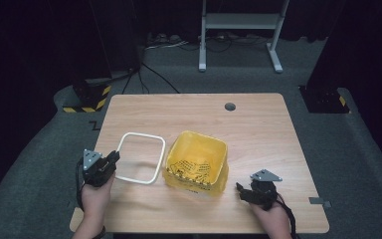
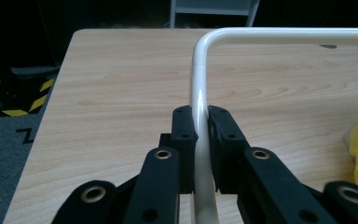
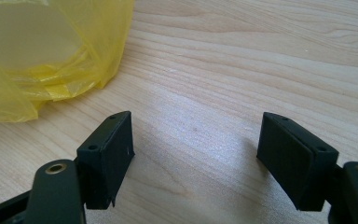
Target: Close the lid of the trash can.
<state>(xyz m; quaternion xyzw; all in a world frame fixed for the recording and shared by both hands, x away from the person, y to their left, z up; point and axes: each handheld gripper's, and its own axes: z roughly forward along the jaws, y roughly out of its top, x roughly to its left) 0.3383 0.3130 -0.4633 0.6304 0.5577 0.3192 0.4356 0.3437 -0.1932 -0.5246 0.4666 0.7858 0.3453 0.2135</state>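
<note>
Yellow bag-lined bin (image 1: 197, 162) beside white frame (image 1: 140, 157), left tool (image 1: 110, 161) clamped

We count one white frame (image 1: 140, 158), one yellow bag (image 1: 197, 162) and one table (image 1: 258, 129). We count two grippers, the left (image 1: 110, 160) and the right (image 1: 240, 190), and two hands, one per gripper.

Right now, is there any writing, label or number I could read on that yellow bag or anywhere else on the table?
Black print on the yellow bag: too small and crumpled to read.
Black mark on the floor by the table's left corner: looks like "Z", uncertain.
White frame and both tongs: no writing visible.
</note>
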